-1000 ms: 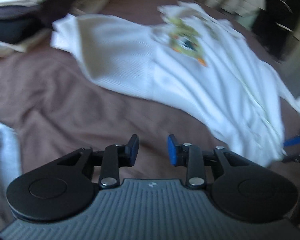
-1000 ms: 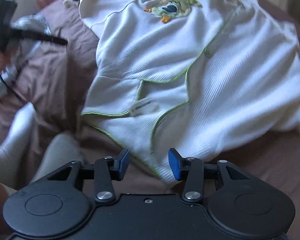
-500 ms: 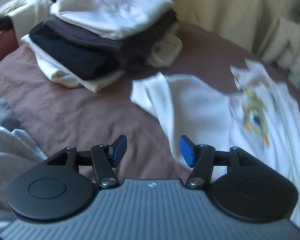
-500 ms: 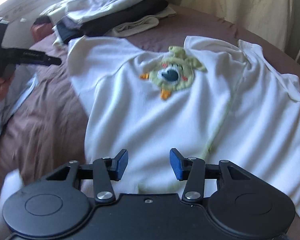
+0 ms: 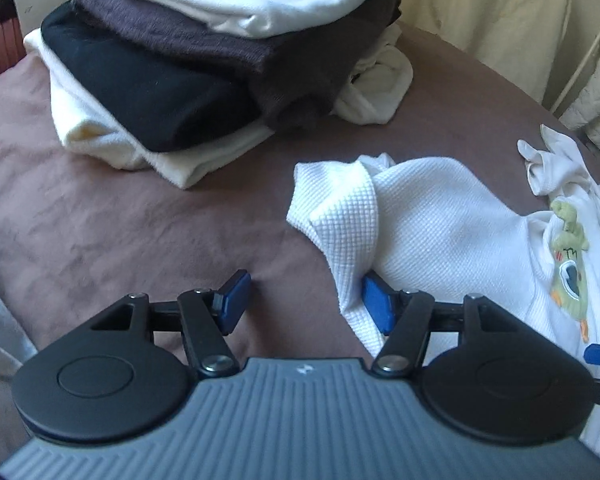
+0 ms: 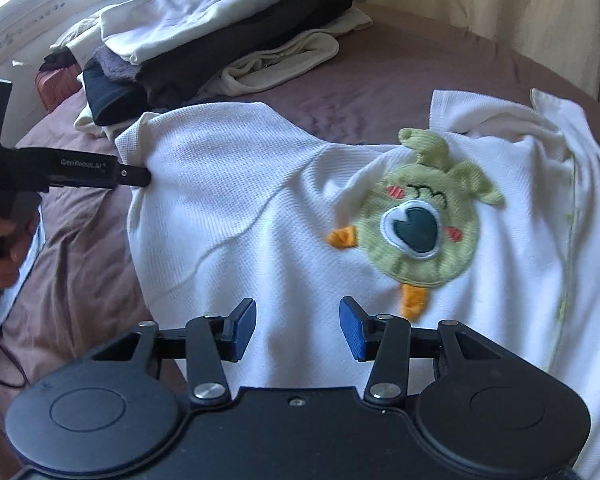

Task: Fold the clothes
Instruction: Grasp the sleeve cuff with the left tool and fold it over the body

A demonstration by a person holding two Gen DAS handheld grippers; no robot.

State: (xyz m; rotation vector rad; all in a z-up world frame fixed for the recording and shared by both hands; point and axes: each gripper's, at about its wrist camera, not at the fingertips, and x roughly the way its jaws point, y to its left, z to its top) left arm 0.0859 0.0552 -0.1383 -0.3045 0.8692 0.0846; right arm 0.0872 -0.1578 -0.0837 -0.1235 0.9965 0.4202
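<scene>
Left gripper low centre, blue fingers opening; white waffle-knit sleeve edge hangs against the right one. Stack of folded dark and cream clothes upper left, on mauve bedsheet.

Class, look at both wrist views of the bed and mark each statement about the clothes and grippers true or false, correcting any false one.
1. The white shirt carries a green bird patch. True.
2. The stack of folded clothes has a black garment on top. False: a white one lies on top.
3. The right gripper clamps the patch. False: its jaws stand apart above plain white fabric.
4. The shirt's sleeve lies at the left gripper. True.
5. The bed cover is blue. False: it is brownish mauve.
</scene>
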